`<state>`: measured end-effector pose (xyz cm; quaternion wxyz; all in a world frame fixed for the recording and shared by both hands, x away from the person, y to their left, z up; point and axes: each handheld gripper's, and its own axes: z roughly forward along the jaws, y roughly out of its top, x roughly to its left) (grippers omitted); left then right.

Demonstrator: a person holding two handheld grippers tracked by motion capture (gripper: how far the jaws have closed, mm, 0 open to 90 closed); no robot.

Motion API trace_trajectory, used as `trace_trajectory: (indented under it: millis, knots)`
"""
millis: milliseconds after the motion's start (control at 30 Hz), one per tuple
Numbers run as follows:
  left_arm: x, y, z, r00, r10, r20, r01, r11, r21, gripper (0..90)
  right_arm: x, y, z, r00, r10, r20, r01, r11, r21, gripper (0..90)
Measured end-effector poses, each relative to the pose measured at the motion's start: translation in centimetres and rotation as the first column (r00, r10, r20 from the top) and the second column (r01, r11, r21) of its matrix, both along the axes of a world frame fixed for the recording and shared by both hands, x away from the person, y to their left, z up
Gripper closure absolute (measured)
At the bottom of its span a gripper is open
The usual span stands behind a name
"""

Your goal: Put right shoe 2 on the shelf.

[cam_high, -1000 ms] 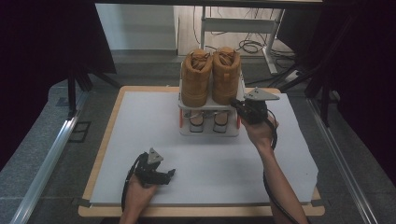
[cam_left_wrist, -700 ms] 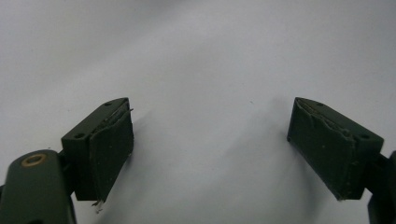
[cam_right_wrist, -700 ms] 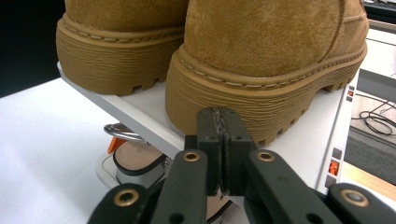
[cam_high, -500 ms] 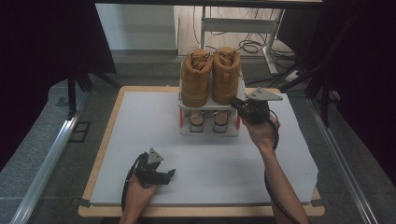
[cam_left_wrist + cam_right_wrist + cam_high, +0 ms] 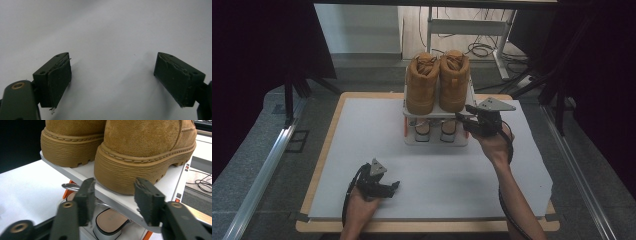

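Note:
Two tan suede boots (image 5: 421,85) (image 5: 454,82) stand side by side on the top shelf of a small white shoe rack (image 5: 436,141) at the back of the table. A pair of pale slippers (image 5: 448,128) sits on its lower shelf. My right gripper (image 5: 463,120) is at the rack's front right corner. Its jaws have just been opening and stand apart (image 5: 115,195). The top shelf's edge (image 5: 172,182) and a boot heel (image 5: 145,150) lie just beyond them, and the pads press on nothing. My left gripper (image 5: 393,187) rests open near the table's front left, with only white table between its pads (image 5: 112,75).
A white mat (image 5: 362,130) covers the wood-rimmed table (image 5: 328,145). Behind the rack are a desk frame and floor cables (image 5: 479,49). Dark curtains hang at both sides and a metal rail (image 5: 262,170) runs along the left.

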<state>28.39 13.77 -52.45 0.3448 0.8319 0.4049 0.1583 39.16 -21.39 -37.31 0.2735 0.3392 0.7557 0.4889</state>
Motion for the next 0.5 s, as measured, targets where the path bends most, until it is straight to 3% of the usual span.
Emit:
trace_trajectory:
  millis: [500]
  knots:
    - [0.0, 0.0, 0.0, 1.0000, 0.001, 0.000, -0.001, 1.0000, 0.000, 14.5, -1.2, -0.8, 0.0, 0.9999, 0.013, -0.006, -0.013, 1.000, 0.020, 33.0]
